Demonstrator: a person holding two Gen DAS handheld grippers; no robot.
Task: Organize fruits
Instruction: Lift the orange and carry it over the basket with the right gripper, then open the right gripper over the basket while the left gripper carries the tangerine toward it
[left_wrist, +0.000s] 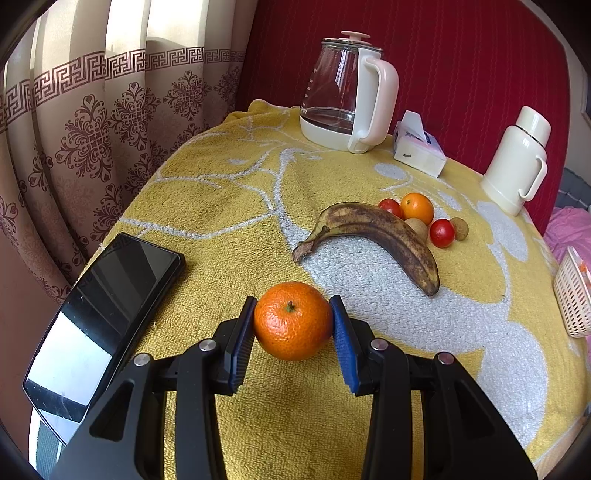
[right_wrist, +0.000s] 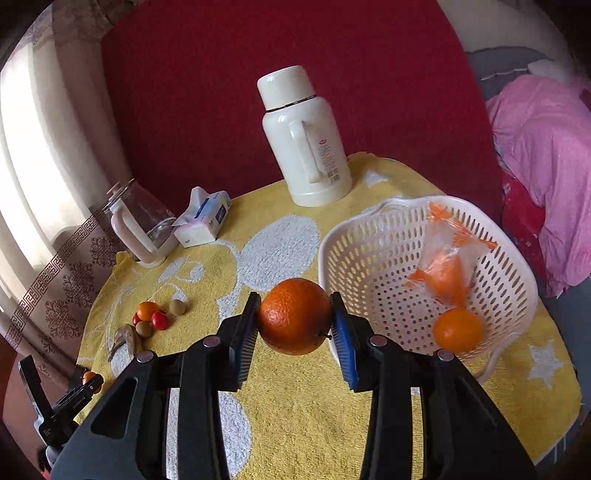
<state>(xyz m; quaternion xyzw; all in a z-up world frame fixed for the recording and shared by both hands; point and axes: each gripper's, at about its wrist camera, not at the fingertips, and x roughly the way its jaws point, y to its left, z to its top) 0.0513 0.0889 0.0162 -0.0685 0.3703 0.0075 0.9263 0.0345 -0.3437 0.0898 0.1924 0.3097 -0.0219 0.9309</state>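
The left gripper (left_wrist: 293, 321) is clenched on a tangerine (left_wrist: 293, 320), its blue pads pressed against both sides of the fruit, held just above the yellow towel (left_wrist: 221, 206) that covers the table, near the front edge. At the table's left edge lies a dark phone (left_wrist: 107, 317), its lower end cut off by the frame. Toward the middle lie a browned banana (left_wrist: 373, 236) and, behind it, a small orange (left_wrist: 417, 208), two cherry tomatoes (left_wrist: 442, 232) and round brown fruits partly hidden by the banana. The right gripper (right_wrist: 295, 317) is narrowly spread and grasps an orange (right_wrist: 295, 316) just beside the left rim of the white basket (right_wrist: 369, 258) at the table's right edge. In the basket lie another orange (right_wrist: 458, 330) and a clear bag (right_wrist: 447, 258) whose contents are hard to make out.
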